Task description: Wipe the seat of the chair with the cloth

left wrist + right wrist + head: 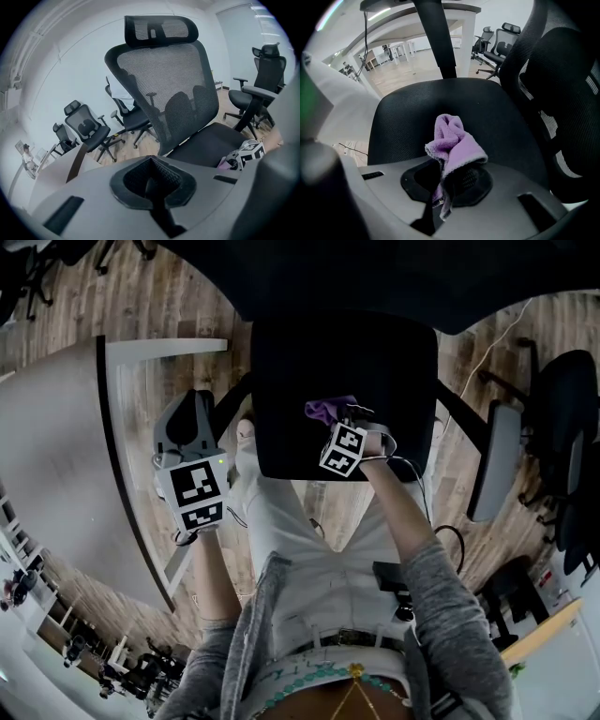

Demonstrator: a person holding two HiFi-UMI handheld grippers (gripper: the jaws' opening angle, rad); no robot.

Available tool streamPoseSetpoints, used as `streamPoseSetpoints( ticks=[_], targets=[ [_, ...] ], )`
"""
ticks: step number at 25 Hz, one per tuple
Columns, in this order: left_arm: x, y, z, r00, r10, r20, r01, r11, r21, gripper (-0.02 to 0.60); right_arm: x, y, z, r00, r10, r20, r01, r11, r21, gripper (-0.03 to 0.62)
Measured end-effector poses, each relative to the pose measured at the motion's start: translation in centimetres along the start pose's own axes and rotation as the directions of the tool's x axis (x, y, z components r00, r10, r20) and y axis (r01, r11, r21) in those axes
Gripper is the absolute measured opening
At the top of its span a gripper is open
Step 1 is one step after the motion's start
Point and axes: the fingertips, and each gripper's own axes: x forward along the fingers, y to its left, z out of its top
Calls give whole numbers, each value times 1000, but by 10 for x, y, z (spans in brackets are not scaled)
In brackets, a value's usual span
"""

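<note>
- Right gripper view: a small purple cloth point(452, 140) of soft, fluffy pile is bunched into loose folds. One end is pinched between the jaws of the right hand-held gripper point(449, 178), and the rest puffs up and forward out of them.
- The cloth looks light and limp. It would likely fold and drag rather than push flat, so a pinch low on the bunch, as now, leaves a free wad to press down and sweep with. It is not fragile or slippery.
- The cloth is over the chair's black seat point(497, 117), towards the near middle. No view shows whether it is touching the fabric or just above it.
- The seat is wide, dark and finely textured, and looks firm enough to take rubbing. No dirt or wet marks can be made out on it.
- The chair's mesh backrest point(173, 84) rises at the far side of the seat, with a headrest on top.
- The left hand-held gripper point(152, 180) has its jaws pressed together with nothing between them. In the head view it is off to the left of the seat, apart from the cloth.
- A pale grey bench point(56, 456) with a curved edge lies to the left of the chair.
- A wooden floor point(159, 306) runs beneath, and other office chairs point(84, 126) stand further off.
</note>
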Motion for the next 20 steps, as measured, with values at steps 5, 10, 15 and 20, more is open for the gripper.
streamPoseSetpoints(
  ticks=[5, 10, 15, 20],
  targets=[
    [0, 0, 1, 1000, 3, 1, -3, 1000, 5, 2, -5, -4, -7, 1000, -9, -10, 9, 1000, 9, 48],
    [1, 2, 2, 1000, 3, 0, -3, 1000, 3, 2, -7, -7, -19, 1000, -11, -28, 12, 1000, 18, 48],
    [2, 1, 2, 1000, -6, 1, 6, 1000, -5, 2, -10, -10, -33, 999, -15, -46, 16, 1000, 25, 48],
    [1, 3, 2, 1000, 8, -3, -8, 1000, 10, 2, -15, -14, -44, 998, -27, -65, 28, 1000, 10, 48]
  ],
)
